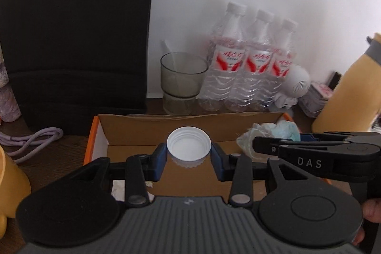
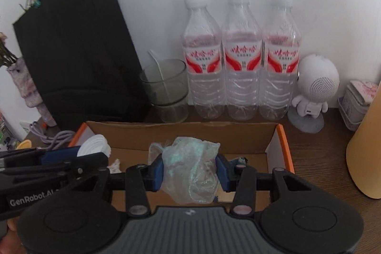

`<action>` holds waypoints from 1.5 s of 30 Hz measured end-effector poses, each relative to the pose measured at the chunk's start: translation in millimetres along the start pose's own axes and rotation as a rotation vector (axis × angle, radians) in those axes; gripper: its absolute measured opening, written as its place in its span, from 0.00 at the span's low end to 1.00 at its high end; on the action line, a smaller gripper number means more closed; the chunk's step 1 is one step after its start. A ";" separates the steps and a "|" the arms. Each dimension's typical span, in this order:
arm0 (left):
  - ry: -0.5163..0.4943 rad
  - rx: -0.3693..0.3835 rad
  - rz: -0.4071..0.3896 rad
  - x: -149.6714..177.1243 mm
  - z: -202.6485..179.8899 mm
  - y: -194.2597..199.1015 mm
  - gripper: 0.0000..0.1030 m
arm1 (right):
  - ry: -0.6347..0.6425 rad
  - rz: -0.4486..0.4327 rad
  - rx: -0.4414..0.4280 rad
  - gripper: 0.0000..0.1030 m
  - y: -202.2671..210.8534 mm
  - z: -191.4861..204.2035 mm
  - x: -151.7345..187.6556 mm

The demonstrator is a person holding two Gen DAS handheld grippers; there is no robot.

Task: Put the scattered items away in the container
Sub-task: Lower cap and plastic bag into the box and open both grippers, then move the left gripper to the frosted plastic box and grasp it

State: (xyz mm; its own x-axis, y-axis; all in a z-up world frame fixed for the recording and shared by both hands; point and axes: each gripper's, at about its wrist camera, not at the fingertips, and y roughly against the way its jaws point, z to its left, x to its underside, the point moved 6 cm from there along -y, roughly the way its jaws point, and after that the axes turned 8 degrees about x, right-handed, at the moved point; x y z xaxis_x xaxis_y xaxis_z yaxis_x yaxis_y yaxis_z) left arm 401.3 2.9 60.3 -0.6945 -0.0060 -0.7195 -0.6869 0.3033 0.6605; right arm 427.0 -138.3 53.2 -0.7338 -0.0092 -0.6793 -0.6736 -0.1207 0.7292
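Observation:
My left gripper (image 1: 188,154) is shut on a white bottle cap (image 1: 188,145), held open side up over the left part of the cardboard box (image 1: 133,129) with orange edges. My right gripper (image 2: 189,170) is shut on a crumpled wad of clear iridescent plastic wrap (image 2: 189,166) above the box's (image 2: 181,133) middle. In the left wrist view the right gripper (image 1: 316,154) enters from the right with the wrap (image 1: 266,135) at its tip. In the right wrist view the left gripper (image 2: 54,164) and the cap (image 2: 94,146) show at the left.
Behind the box stand stacked glasses (image 2: 166,92), three water bottles (image 2: 240,56), a white figurine speaker (image 2: 314,87) and a small tin (image 2: 357,101). A black paper bag (image 2: 76,49) leans at the back left. A yellow bottle (image 2: 366,154) stands right; a lilac cable (image 1: 33,137) lies left.

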 end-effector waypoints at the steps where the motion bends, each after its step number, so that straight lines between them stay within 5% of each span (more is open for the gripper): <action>1: -0.005 -0.018 0.016 0.7 3.4 -11.1 0.39 | -0.006 0.029 -0.004 0.42 -12.5 -2.4 1.2; 10: 0.055 -0.006 0.180 25.6 25.3 -66.9 0.40 | 0.079 0.107 -0.017 0.54 -60.4 1.1 14.2; 14: 0.062 -0.014 0.163 26.7 26.9 -62.8 0.46 | 0.059 0.062 -0.009 0.65 -60.2 -6.5 17.5; 23: 0.016 -0.051 0.101 23.0 19.2 -49.3 0.56 | -0.051 -0.010 -0.036 0.67 -46.2 -22.2 15.1; 32: 0.003 -0.061 -0.093 31.1 0.9 54.4 0.66 | 0.057 -0.111 -0.055 0.77 45.3 6.3 16.6; 45: 0.006 -0.033 -0.198 113.0 -21.0 149.9 0.69 | 0.086 -0.210 -0.139 0.85 174.5 27.9 131.2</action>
State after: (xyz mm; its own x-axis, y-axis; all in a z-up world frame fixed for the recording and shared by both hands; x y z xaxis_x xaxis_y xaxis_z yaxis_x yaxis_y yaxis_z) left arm 215.4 27.6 82.4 -0.5461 -0.0680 -0.8350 -0.8168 0.2644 0.5127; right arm 210.6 -133.0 93.6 -0.5653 -0.0530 -0.8232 -0.7871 -0.2638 0.5575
